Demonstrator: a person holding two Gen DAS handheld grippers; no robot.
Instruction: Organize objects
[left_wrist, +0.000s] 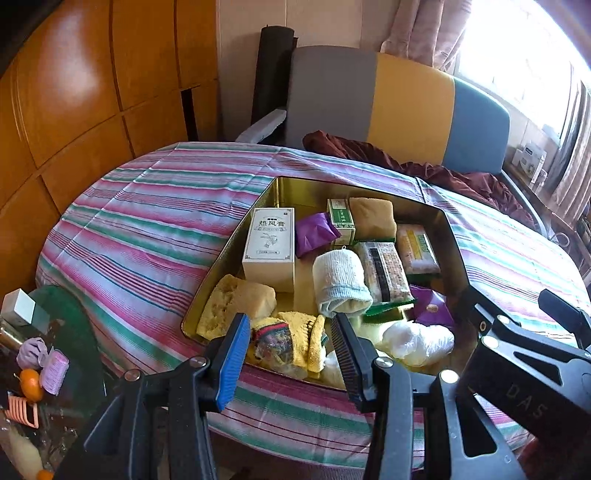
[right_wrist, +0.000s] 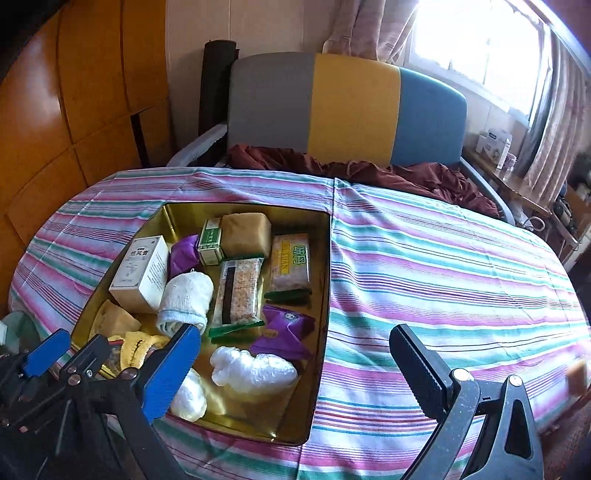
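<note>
A gold tin sits on the striped tablecloth. It holds a white box, a rolled white towel, tan sponges, snack packets, purple packets, a white plastic bag and a yellow cloth. My left gripper hovers at the tin's near corner with its jaws partly apart. The yellow cloth lies in the tin just past its tips, untouched. My right gripper stands wide open over the tin's near right side and the cloth, with nothing between its fingers.
A chair with a grey, yellow and blue back stands behind the table, with maroon fabric on its seat. Wooden panels line the left. A low side surface at the left holds oranges and small items.
</note>
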